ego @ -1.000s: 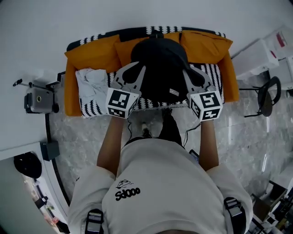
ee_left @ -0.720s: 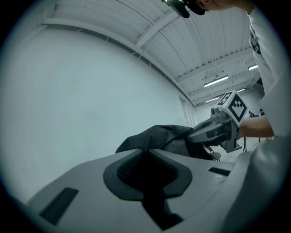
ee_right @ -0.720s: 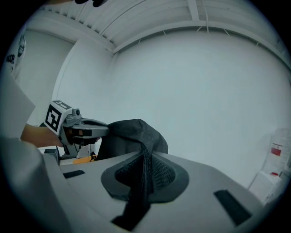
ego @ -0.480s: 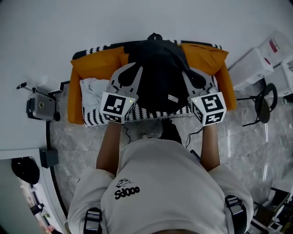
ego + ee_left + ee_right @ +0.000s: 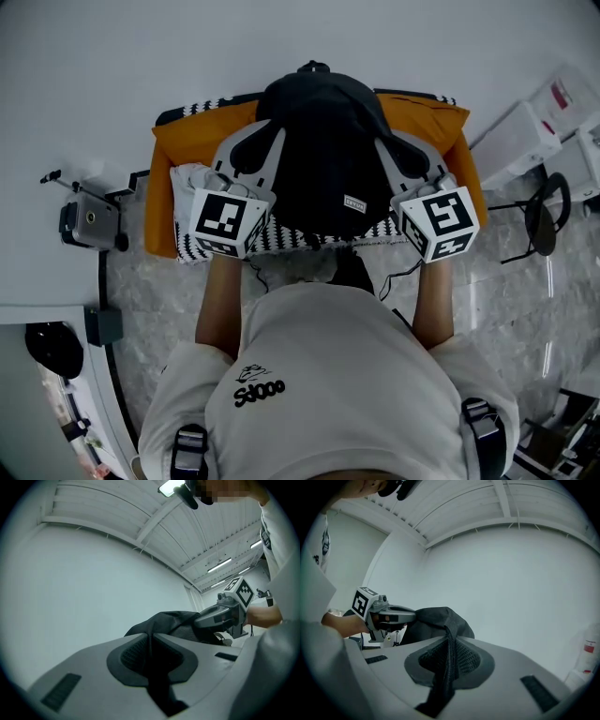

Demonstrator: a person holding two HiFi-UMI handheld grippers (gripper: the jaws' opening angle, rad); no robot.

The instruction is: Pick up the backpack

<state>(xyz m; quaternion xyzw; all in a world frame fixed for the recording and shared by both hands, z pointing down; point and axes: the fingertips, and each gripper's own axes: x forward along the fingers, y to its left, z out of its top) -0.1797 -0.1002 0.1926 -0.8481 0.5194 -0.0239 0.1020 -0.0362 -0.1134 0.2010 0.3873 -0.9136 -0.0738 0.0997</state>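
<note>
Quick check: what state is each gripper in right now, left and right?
Left gripper: jaws closed on a fold of the black backpack.
Right gripper: jaws closed on the backpack too.

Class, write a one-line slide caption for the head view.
Left gripper and right gripper each clamp the black backpack, holding it over a seat with orange cushions.

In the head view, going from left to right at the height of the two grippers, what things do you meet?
camera on stand → left gripper → backpack → right gripper → stool
</note>
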